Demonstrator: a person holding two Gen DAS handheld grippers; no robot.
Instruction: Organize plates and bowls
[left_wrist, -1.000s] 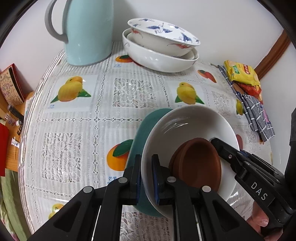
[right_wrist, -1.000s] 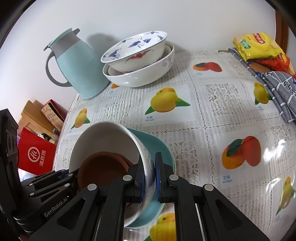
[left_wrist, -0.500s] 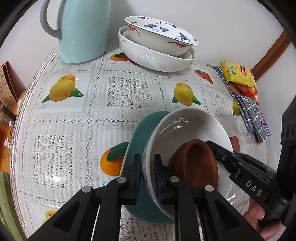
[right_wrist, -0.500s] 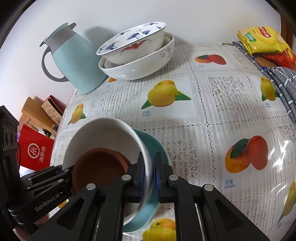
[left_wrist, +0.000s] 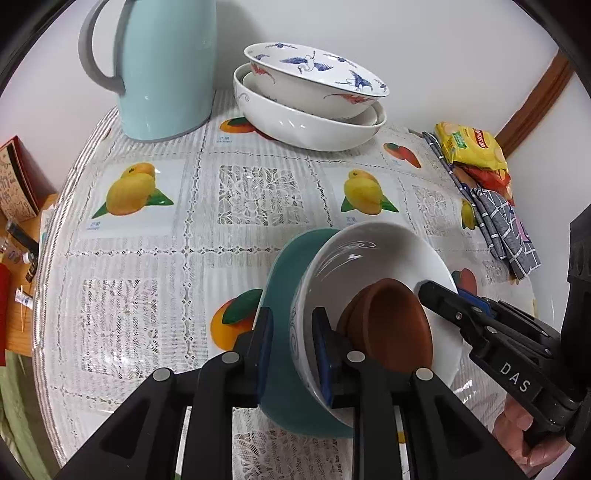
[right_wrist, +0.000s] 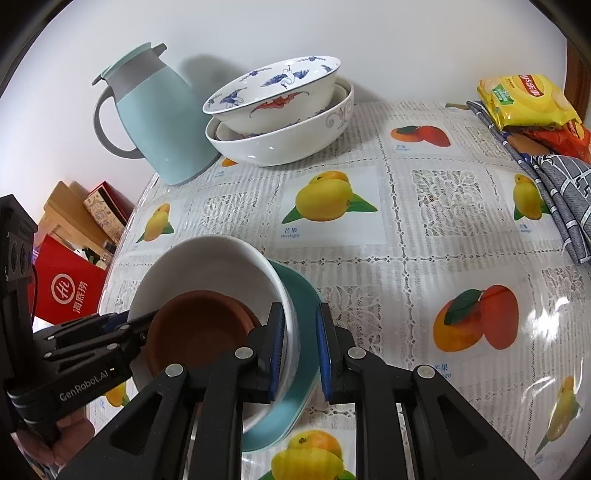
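Observation:
A white bowl (left_wrist: 373, 258) with brown saucers (left_wrist: 391, 325) inside sits on a teal plate (left_wrist: 284, 280) near the table's front. My left gripper (left_wrist: 291, 347) straddles the rims of bowl and plate, its jaws parted wider than before. My right gripper (right_wrist: 299, 347) straddles the opposite rims of the white bowl (right_wrist: 207, 258) and teal plate (right_wrist: 303, 295), jaws also parted. The brown saucers (right_wrist: 199, 325) show there too. A blue-patterned bowl (left_wrist: 314, 81) is nested in a large white bowl (left_wrist: 303, 122) at the back.
A light blue jug (left_wrist: 166, 70) stands at the back left. Snack packets (left_wrist: 472, 147) and a grey checked cloth (left_wrist: 506, 229) lie at the right edge. The tablecloth (left_wrist: 255, 192) has fruit prints. Boxes (right_wrist: 70, 295) sit beyond the left edge.
Both grippers' jaws have widened from a tight clamp on the bowl and plate rims. The stack sits slightly farther back on the table.

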